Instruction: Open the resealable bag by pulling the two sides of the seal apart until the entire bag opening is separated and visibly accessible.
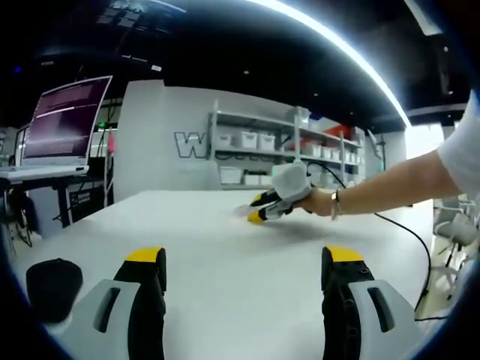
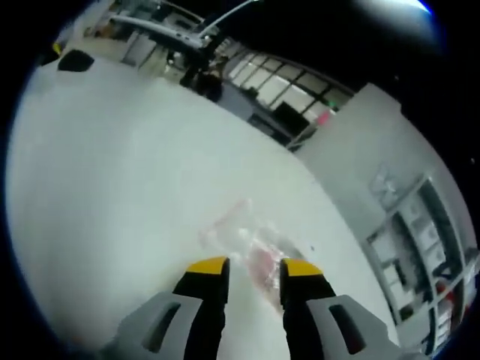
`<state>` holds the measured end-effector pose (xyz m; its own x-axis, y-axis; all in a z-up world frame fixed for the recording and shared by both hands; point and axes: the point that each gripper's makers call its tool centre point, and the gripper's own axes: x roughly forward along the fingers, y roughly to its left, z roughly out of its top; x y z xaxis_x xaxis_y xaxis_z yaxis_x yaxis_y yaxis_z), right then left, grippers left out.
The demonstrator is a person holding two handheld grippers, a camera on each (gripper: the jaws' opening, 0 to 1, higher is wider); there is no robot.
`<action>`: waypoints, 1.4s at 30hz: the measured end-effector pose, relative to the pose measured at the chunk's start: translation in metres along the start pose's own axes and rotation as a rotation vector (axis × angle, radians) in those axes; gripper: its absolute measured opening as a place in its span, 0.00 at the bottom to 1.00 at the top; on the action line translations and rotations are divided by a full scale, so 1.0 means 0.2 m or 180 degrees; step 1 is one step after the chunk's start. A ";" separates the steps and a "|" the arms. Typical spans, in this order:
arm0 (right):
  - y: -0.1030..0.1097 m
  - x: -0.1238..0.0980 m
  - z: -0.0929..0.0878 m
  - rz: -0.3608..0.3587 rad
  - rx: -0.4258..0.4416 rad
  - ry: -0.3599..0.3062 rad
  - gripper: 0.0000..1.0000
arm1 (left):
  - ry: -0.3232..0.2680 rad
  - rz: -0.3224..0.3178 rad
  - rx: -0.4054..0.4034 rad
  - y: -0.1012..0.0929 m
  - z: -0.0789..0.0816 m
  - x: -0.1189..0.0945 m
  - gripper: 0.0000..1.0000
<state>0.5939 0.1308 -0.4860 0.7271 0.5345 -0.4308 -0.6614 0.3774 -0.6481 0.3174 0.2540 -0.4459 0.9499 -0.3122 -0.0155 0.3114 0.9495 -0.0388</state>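
Right gripper view recorded the right gripper [image 2: 253,267] low over the white table [image 2: 112,195], its yellow-tipped jaws parted with a moderate gap and nothing held between them. The resealable bag [image 2: 247,244], clear with a pinkish tint, lay flat on the table directly ahead of those jaws, its near end at or just beyond the tips; contact could not be confirmed. Its long axis ran from the jaw tips away toward the upper left of that view, where a thin pink edge showed; which end carried the seal could not be determined because of blur. A dark object [image 2: 75,60] sat well apart from the bag at the table's far corner. Left gripper view showed the left gripper [image 1: 246,261] spread wide and empty above the table, with the right gripper held in a person's hand [image 1: 319,201] farther across the table.
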 end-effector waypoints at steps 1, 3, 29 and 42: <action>0.00 0.00 0.00 0.0006 -0.0010 -0.0005 0.22 | -0.0002 0.0002 -0.0002 0.00 0.00 0.00 0.83; 0.01 0.00 0.00 0.0023 -0.0036 -0.0015 0.19 | -0.0004 0.0004 -0.0005 0.00 0.00 0.00 0.83; 0.01 0.02 0.00 0.0070 0.0002 -0.0063 0.00 | 0.0004 0.0019 0.0003 0.01 0.00 0.00 0.83; -0.17 -0.07 0.06 -0.0197 0.0580 -0.0304 0.00 | -0.0013 0.0010 0.0028 -0.01 0.03 -0.01 0.83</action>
<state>0.6038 0.1190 -0.4496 0.7524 0.5721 -0.3265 -0.6447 0.5377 -0.5434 0.3148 0.2523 -0.4401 0.9509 -0.3092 -0.0115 0.3087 0.9507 -0.0299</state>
